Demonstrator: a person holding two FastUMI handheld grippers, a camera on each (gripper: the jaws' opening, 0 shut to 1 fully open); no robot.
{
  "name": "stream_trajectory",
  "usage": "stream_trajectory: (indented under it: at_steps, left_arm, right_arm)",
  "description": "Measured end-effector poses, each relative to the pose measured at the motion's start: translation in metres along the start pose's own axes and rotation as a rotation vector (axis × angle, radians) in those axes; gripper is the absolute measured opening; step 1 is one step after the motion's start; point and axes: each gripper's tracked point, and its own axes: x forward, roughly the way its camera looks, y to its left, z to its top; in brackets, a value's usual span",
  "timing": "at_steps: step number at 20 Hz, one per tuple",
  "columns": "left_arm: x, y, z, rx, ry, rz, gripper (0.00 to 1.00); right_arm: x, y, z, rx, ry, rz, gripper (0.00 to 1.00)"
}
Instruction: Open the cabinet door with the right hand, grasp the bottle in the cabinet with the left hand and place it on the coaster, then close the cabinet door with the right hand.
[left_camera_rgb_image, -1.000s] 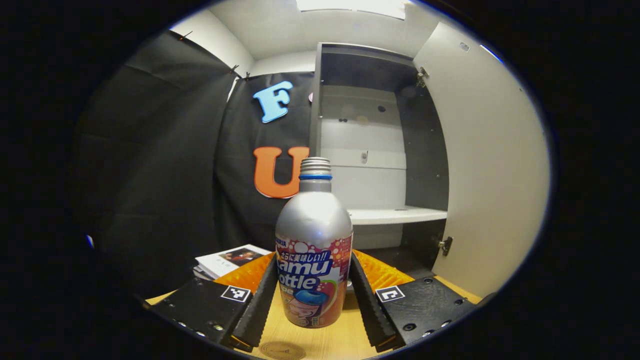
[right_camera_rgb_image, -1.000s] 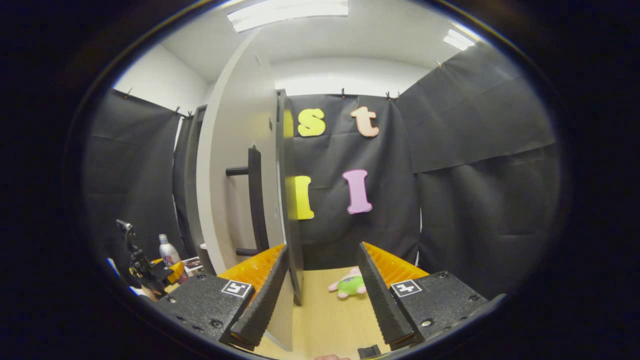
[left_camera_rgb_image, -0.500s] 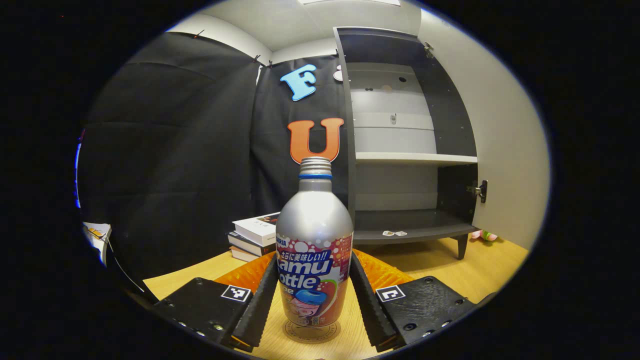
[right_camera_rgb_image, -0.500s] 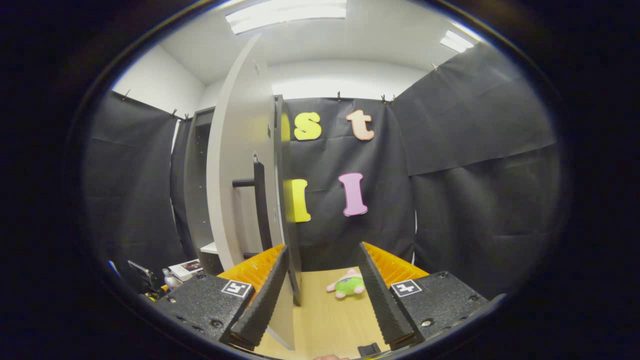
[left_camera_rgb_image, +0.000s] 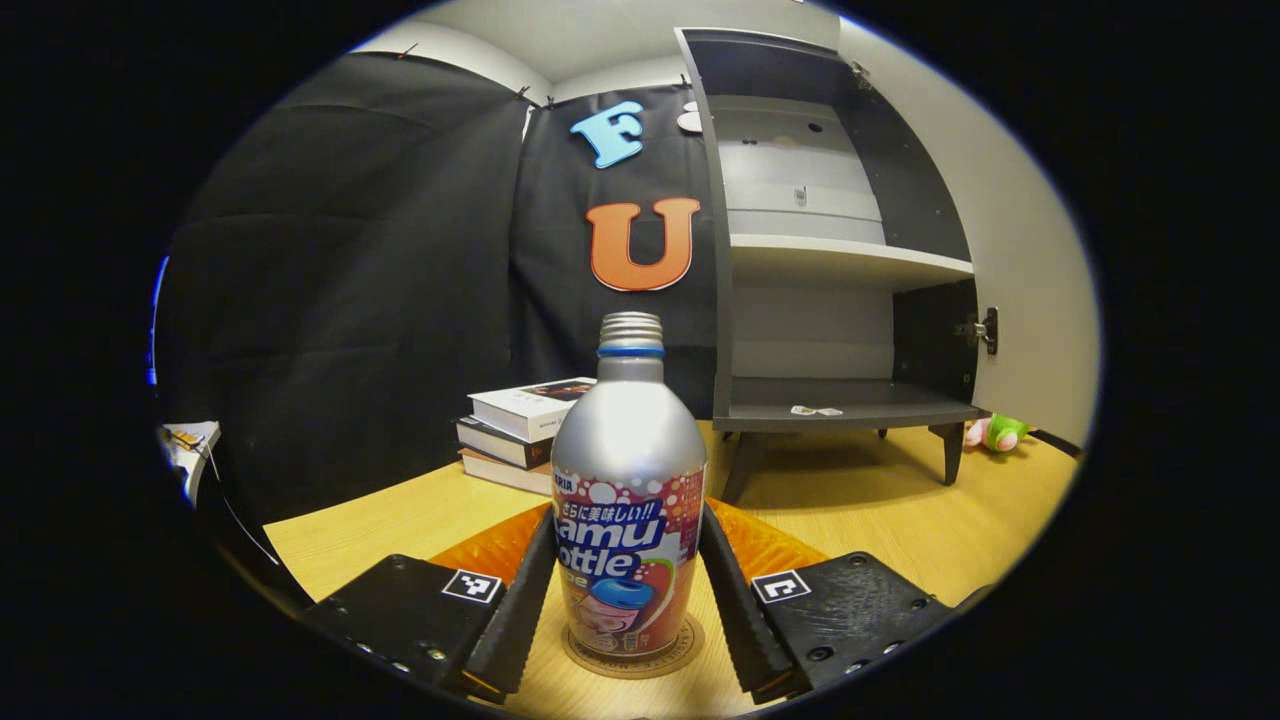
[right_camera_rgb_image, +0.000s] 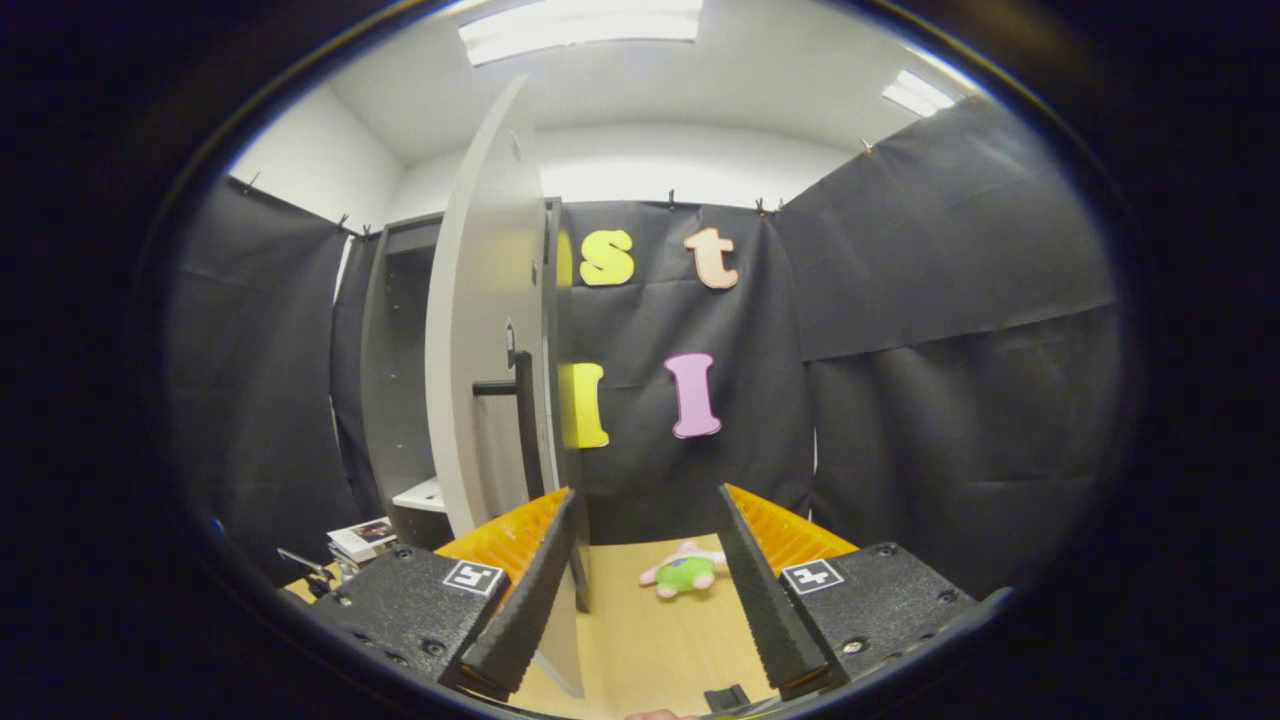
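Left gripper (left_camera_rgb_image: 628, 600): clamped on the bottle (left_camera_rgb_image: 627, 500), one finger pressed to each side of its lower body. Bottle: upright, silver shoulder, printed label, base on the round coaster (left_camera_rgb_image: 690, 640) on the wooden worktop (left_camera_rgb_image: 400, 520).

Left to right in the left gripper view: a stack of books (left_camera_rgb_image: 515, 430) behind and left of the bottle; the cabinet (left_camera_rgb_image: 800, 300) on short legs, standing open, with a white shelf across the middle. Lower compartment: two small flat pieces lying on the floor of it, too small to identify. Cabinet door (left_camera_rgb_image: 1020, 300) swung wide at the right; a green and pink plush toy (left_camera_rgb_image: 995, 432) on the worktop beyond the cabinet's right leg.

Right gripper (right_camera_rgb_image: 645, 590): fingers spread apart, grasping nothing. The door's free edge stands just ahead of its left finger, with the dark bar handle (right_camera_rgb_image: 522, 420) on the door face. The plush toy lies on the worktop between the fingers, farther off.
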Motion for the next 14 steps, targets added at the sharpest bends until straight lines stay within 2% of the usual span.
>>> stream_trajectory:
  at_steps: [6, 14]
  left_arm:
    - [0.005, -0.007, -0.019, 0.010, 0.021, -0.015, 0.76]
    - [0.000, -0.010, -0.019, 0.021, -0.003, -0.023, 0.76]
  right_arm:
    - [0.005, 0.003, 0.002, 0.013, 0.011, -0.001, 0.87]
    - [0.008, 0.015, 0.002, 0.021, 0.008, 0.024, 0.87]
